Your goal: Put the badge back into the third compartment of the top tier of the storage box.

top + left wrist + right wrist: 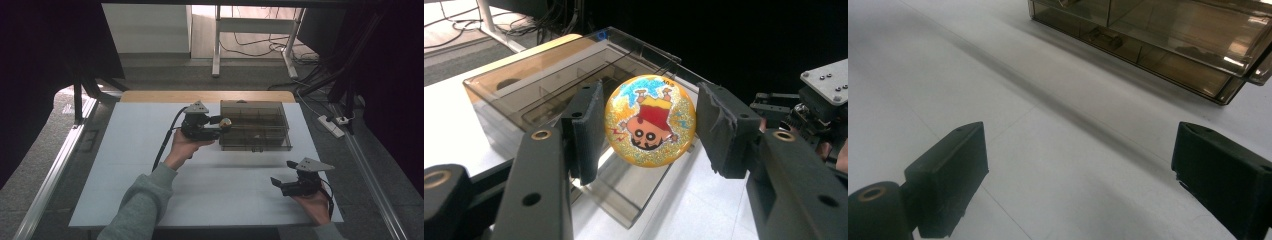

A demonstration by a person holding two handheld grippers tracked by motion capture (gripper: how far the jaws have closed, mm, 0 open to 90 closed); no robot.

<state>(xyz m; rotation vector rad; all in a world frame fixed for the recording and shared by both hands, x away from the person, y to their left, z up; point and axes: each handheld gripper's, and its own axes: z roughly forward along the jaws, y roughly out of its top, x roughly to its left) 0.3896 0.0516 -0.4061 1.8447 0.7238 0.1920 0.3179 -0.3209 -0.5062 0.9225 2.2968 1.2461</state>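
Right tongs [283, 181] gape unladen on the table [125, 165]; left tongs [649, 125] clamp a cartoon ball [650, 120] by the smoky compartment box [255, 125].

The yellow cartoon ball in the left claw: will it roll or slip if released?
The ball looks round, so it would probably roll on the flat table. Its glossy surface may be slippery; the left claw grips it at two sides.
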